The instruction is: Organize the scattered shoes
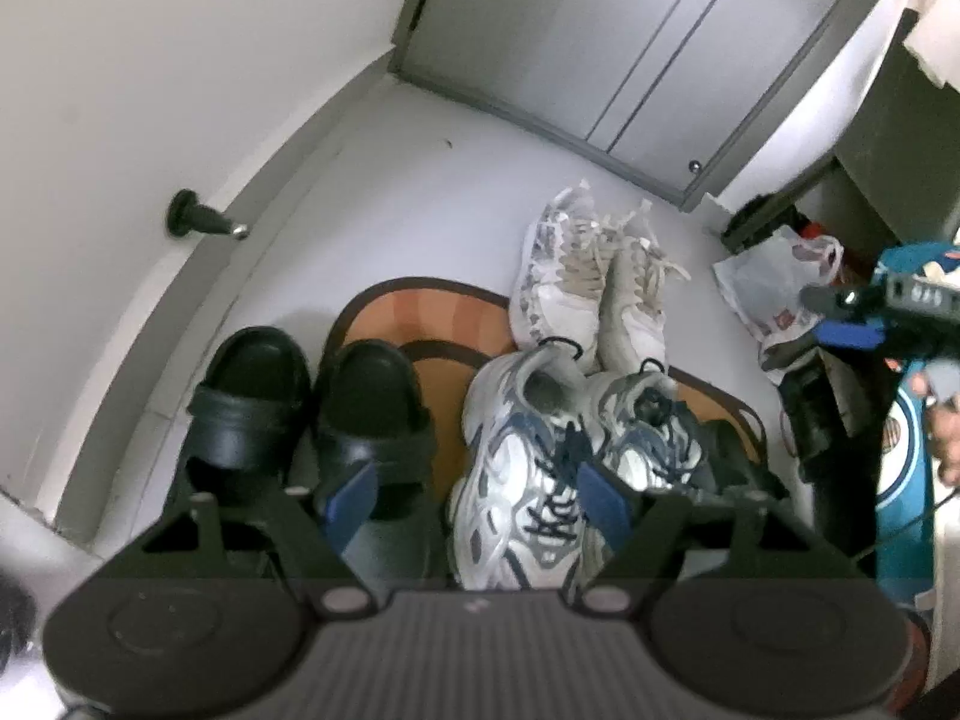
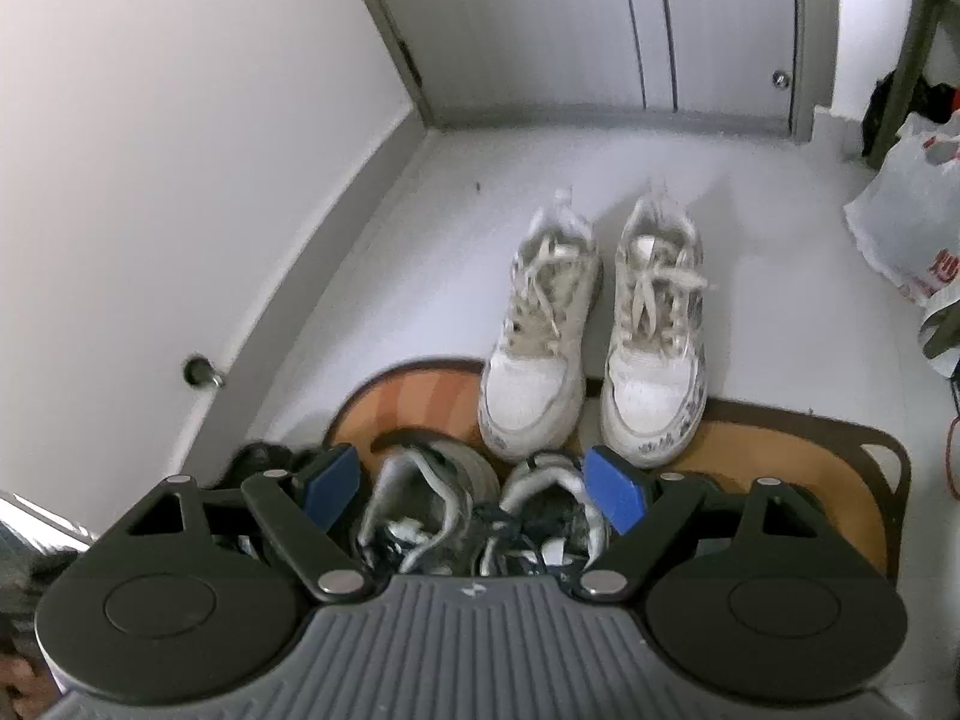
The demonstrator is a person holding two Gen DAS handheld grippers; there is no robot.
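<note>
In the left wrist view, a pair of black clogs (image 1: 252,402) stands side by side at the left edge of an orange-brown doormat (image 1: 420,324). A pair of silver and navy sneakers (image 1: 522,468) sits on the mat beside them. Beyond those is a pair of white sneakers (image 1: 564,282), toes resting on the mat. My left gripper (image 1: 480,489) hangs open above the clogs and silver sneakers, holding nothing. My right gripper (image 2: 474,486) is open over the heels of the silver sneakers (image 2: 432,504), its blue pads (image 2: 618,486) clear of them. The white sneakers (image 2: 534,336) stand straight ahead.
A white wall with a door stop (image 2: 201,372) runs along the left. A grey door (image 2: 540,30) closes the far end. A white plastic bag (image 2: 912,210) and dark clutter lie at the right. Bare white floor (image 2: 420,228) lies beyond the mat.
</note>
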